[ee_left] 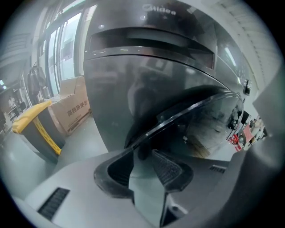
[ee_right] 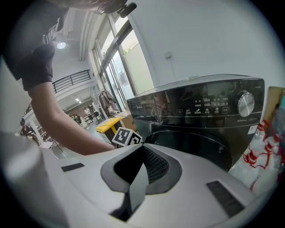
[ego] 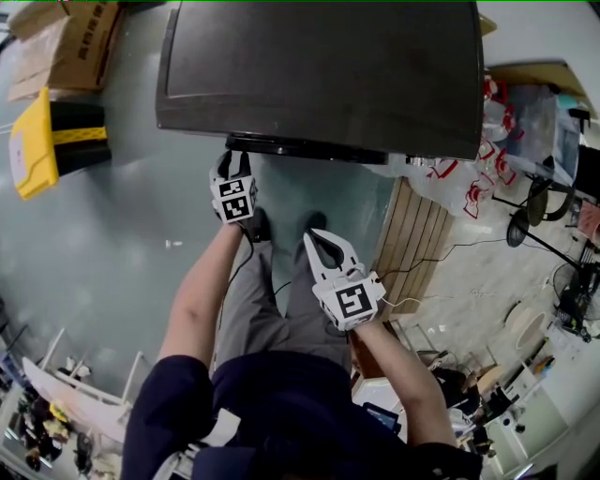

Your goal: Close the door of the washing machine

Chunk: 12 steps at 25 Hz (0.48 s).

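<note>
From the head view, no print was legible: the dark washing machine [ego: 319,66] filled the top of the picture, and its door [ego: 300,147] showed edge-on as a black strip hanging open under the front. The left gripper [ego: 230,162] was right up against that strip, while the right gripper [ego: 314,239] hung back over the person's knees, well apart from the machine. Over to the left gripper view, and there was the badge, "Midea" [ee_left: 159,9], pale across the top of the machine's glossy front [ee_left: 133,75]. A cardboard box [ee_left: 71,113] by the yellow-lidded bin [ee_left: 31,118] carried Chinese print that I couldn't read with certainty. The left gripper [ee_left: 142,150] had its jaws partway in and clamped on the black rim of the door [ee_left: 200,120], whose domed glass swept up and to the right from the fingertips. In the right gripper view, the control panel [ee_right: 209,104] showed lit button labels too small to read, beside a silver knob [ee_right: 246,103]. The right gripper [ee_right: 142,146] had its jaws pressed together on nothing, and beyond them the drum mouth [ee_right: 191,142] gaped dark and uncovered.
</note>
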{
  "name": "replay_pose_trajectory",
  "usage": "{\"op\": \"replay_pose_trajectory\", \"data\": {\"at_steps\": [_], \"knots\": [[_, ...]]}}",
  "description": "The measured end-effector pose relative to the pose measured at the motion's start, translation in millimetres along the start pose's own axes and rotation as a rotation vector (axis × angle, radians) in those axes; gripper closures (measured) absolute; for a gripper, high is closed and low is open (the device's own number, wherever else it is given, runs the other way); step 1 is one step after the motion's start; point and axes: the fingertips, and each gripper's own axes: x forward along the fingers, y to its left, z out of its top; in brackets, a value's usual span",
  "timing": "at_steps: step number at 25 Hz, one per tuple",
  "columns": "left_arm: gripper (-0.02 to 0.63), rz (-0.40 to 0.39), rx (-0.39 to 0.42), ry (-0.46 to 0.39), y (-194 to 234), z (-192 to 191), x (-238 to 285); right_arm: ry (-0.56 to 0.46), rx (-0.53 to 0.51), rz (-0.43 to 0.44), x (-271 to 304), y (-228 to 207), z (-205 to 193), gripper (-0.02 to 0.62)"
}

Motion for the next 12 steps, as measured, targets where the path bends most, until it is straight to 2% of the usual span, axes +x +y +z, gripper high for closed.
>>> {"op": "replay_pose_trajectory", "data": {"at_steps": [2, 7, 12], "knots": [[0.480, -0.011, 0.022, -0.004, -3.0, 0.6, 1.5, -0.005, -0.004, -0.002, 0.8, 0.3, -1.2, 0.575], [0.479, -0.028, 0.078, -0.007, -3.8, 1.6, 1.2, 0.001, -0.003, 0.009, 4.1, 4.7, 0.2, 0.575], [0.479, -0.022, 0.099, 0.001, -1.8, 0.2, -1.3, 0.001, -0.007, 0.006, 4.0, 7.5, 3.0, 0.575]]}}
